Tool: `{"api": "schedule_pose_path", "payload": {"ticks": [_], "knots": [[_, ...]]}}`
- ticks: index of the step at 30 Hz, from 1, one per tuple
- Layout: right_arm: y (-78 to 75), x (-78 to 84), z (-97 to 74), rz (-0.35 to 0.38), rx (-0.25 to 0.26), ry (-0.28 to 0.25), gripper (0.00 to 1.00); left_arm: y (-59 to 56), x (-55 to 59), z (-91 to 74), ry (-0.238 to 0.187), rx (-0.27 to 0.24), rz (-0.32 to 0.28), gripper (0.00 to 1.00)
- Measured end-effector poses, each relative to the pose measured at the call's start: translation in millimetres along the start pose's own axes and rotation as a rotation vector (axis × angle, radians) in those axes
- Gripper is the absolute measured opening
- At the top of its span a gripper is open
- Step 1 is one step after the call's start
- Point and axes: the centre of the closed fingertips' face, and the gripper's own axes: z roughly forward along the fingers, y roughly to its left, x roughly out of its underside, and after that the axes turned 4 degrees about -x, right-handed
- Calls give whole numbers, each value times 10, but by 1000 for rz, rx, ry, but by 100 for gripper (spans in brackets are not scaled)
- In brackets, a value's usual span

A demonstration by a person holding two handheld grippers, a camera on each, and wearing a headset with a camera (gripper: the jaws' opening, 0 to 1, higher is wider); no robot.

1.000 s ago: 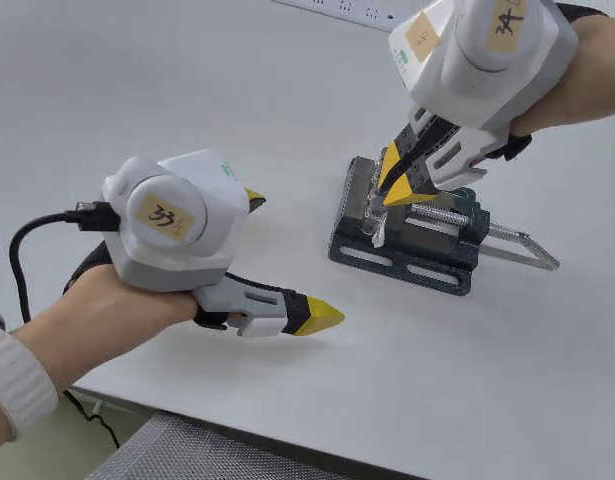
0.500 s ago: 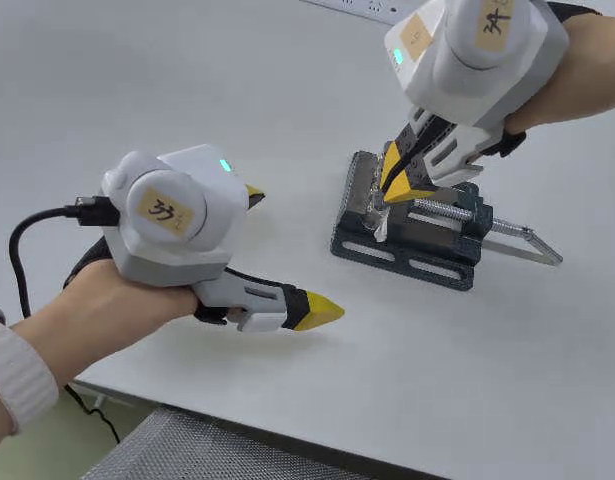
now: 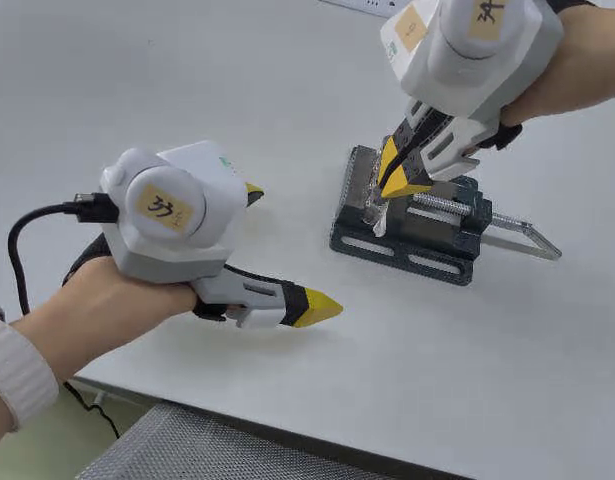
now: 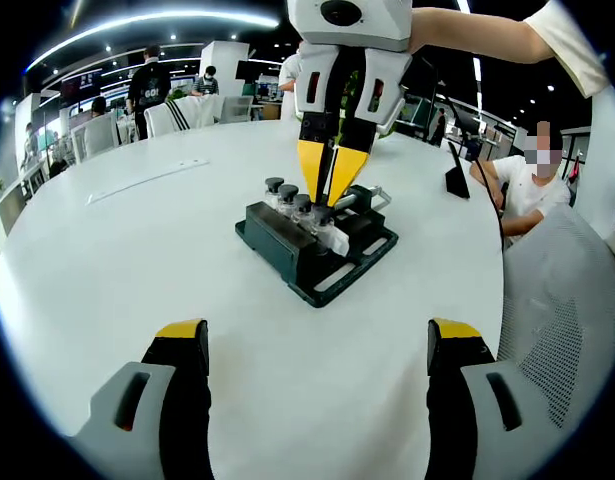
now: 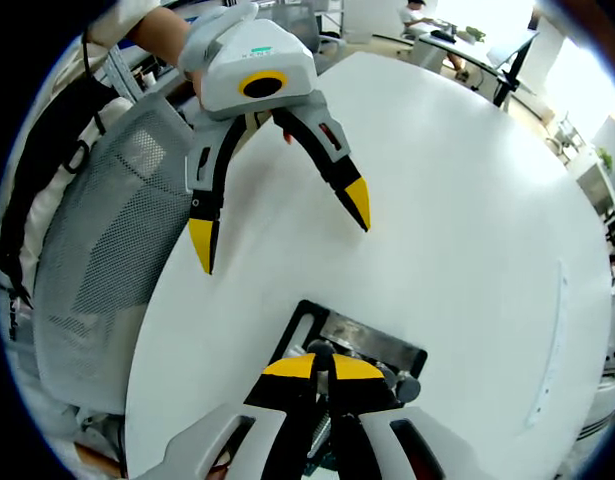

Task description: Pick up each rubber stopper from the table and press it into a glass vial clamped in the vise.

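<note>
A black vise [image 3: 402, 258] stands on the white table and clamps a row of glass vials [image 3: 373, 214]. In the left gripper view the vise [image 4: 287, 250] holds several vials, each topped by a dark rubber stopper [image 4: 276, 185]. My right gripper [image 3: 395, 185] hangs over the row with its yellow tips pressed together, just above the vials nearest the vise's front end [image 4: 327, 185]. From its own view the right gripper [image 5: 322, 367] hides the vial beneath it, over the vise [image 5: 372, 340]. My left gripper [image 3: 287, 250] rests open and holds nothing, left of the vise [image 4: 317, 340] [image 5: 279, 228].
The vise's screw handle [image 3: 527, 240] sticks out to the right. A black cable [image 3: 27, 230] trails from the left gripper. The table's front edge runs close below, with a mesh chair [image 3: 187, 445] under it. A power strip [image 3: 362, 5] lies at the far edge.
The right gripper's tips have lifted very slightly over the vials, still shut. The left gripper has stayed in place, open.
</note>
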Motion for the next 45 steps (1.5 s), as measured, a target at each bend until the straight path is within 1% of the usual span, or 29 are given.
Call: {"api": "schedule_pose_path", "payload": {"ticks": [6, 9, 12, 15, 16, 17, 21, 23, 29, 34, 39, 45], "knots": [[-3, 8, 9, 11, -20, 27, 0, 5, -6, 7, -1, -1, -1, 89], [12, -1, 10, -17, -16, 47, 0, 4, -8, 9, -2, -1, 1, 89], [6, 14, 5, -19, -13, 55, 0, 1, -12, 15, -2, 1, 1, 89], [0, 10, 8, 8, -12, 48, 0, -7, -19, 20, -3, 3, 2, 89], [1, 13, 12, 28, -10, 41, 0, -11, -23, 22, -4, 3, 2, 89], [2, 17, 11, 20, -11, 42, 0, -17, -26, 22, -5, 4, 2, 89], [-5, 1, 25, 36, -16, 46, 0, -22, -27, 29, -2, 7, 4, 89], [21, 14, 23, 27, -15, 51, 0, -16, -31, 32, -3, 7, 6, 89], [14, 26, 26, 47, -18, 55, 0, 3, -35, 41, -6, 5, 3, 89], [17, 19, 40, 32, -7, 77, 0, 1, -33, 46, -7, 5, 0, 89], [-15, 27, 49, 61, -5, 66, 0, -7, -42, 47, -10, 4, 0, 89], [-6, 24, 52, 66, -1, 68, 0, -6, -39, 49, -10, 5, -2, 89]]}}
